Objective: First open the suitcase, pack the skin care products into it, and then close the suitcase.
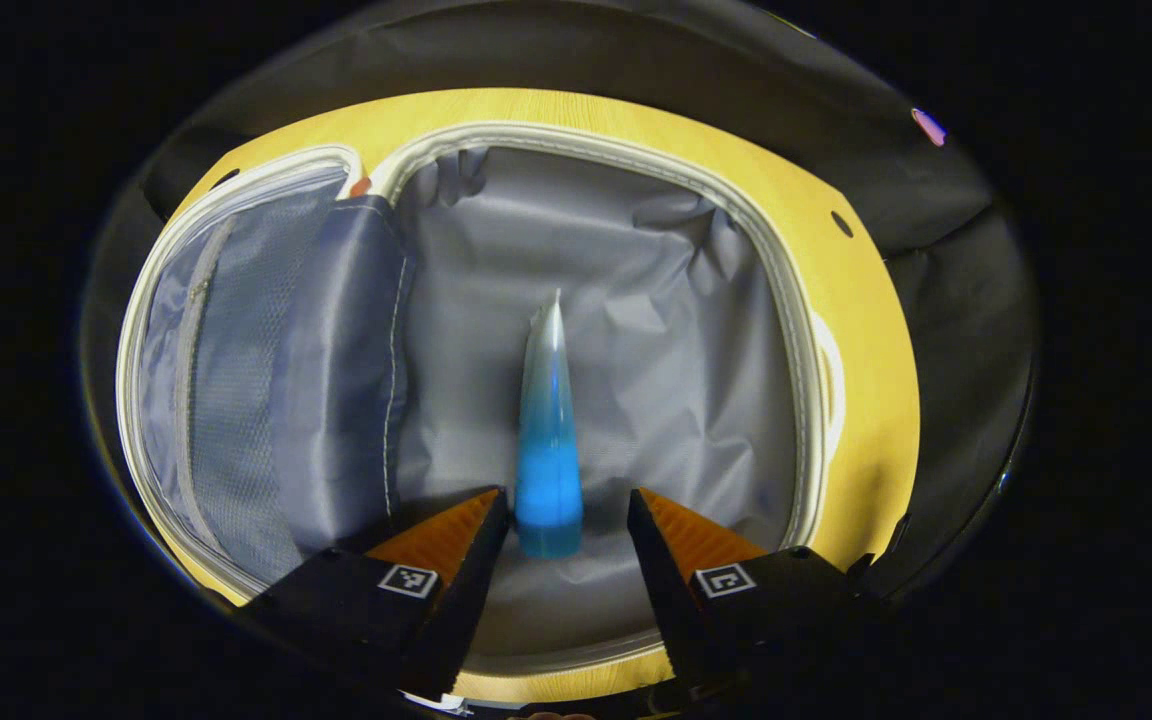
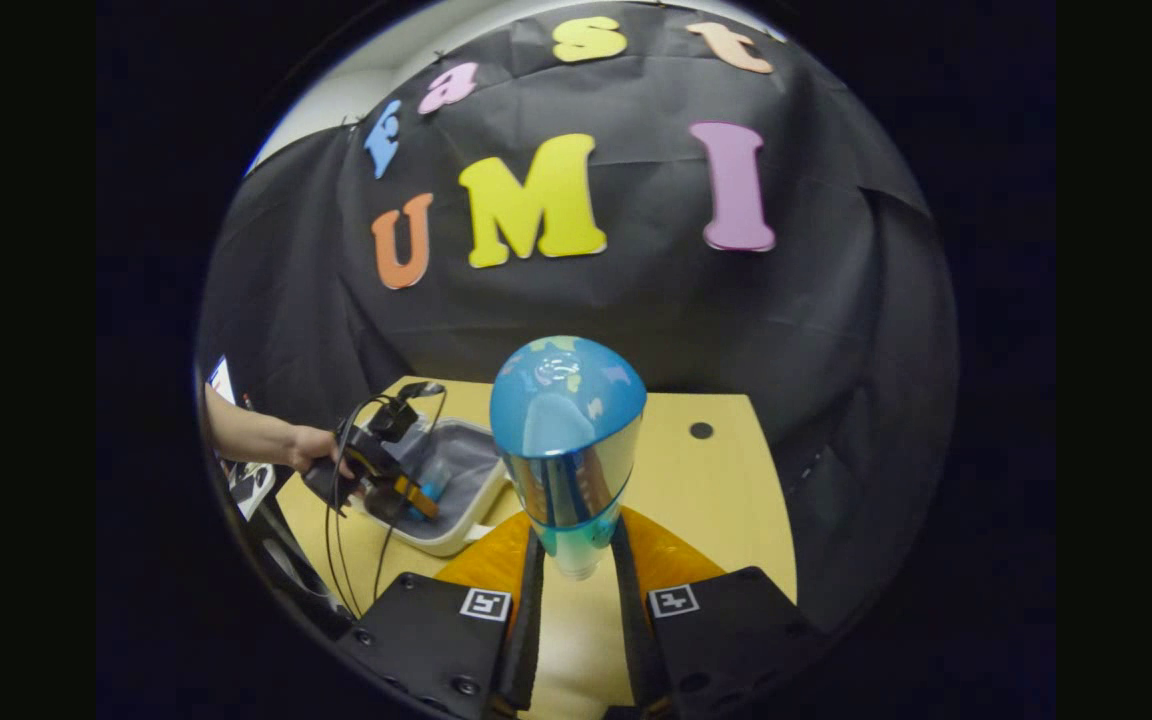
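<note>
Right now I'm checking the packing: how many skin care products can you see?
2: a blue tube lying in the open suitcase, and a blue bottle held by the right tool.

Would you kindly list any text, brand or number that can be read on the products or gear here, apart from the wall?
No text here can be read.
Tube in the suitcase: no print visible.
Bottle: only reflections, no legible label.
Square markers: code patterns, no words.
Printed sheet at the left edge of the right gripper view: too small to read.
</note>
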A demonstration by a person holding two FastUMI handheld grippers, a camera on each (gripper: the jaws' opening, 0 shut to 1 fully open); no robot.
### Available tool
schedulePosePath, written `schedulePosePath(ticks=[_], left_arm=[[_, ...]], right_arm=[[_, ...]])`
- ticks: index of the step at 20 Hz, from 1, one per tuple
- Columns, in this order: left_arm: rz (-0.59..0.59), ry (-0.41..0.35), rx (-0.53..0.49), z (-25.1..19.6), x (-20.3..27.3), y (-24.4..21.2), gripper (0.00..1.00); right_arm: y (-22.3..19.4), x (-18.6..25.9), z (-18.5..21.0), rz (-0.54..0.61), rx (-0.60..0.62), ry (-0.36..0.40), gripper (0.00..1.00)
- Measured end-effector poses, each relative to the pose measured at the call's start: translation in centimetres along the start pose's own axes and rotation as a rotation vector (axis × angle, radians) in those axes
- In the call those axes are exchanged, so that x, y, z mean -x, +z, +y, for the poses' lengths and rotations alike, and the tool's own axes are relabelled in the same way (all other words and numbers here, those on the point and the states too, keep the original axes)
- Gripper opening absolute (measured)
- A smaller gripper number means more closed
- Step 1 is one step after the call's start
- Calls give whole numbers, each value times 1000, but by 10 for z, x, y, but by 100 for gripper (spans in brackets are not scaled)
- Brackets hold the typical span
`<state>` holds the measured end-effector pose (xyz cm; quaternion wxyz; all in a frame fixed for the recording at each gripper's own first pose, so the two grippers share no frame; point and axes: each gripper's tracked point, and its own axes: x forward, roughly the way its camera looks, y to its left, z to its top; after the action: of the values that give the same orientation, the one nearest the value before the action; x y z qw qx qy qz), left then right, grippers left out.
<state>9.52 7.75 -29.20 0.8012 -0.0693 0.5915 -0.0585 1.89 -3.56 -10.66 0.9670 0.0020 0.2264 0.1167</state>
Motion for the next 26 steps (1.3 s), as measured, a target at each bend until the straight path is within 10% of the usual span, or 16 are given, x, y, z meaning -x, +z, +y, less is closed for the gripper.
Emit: schedulePosePath(ticks=[8,11,19,26], left_arm=[[-403,-276,185,-16,133,-38,98],[-506,-275,240,14,164,-78,98],[-534,-279,309,65,197,-152,98],[-611,-247,326,101,220,-129,98]], right_arm=[[-11,-136,151,228,44,214,33],[-46,-184,194,349,19,244,33],[-151,-240,194,646,-235,8,34],[-154,-258,186,703,-319,-112,33]])
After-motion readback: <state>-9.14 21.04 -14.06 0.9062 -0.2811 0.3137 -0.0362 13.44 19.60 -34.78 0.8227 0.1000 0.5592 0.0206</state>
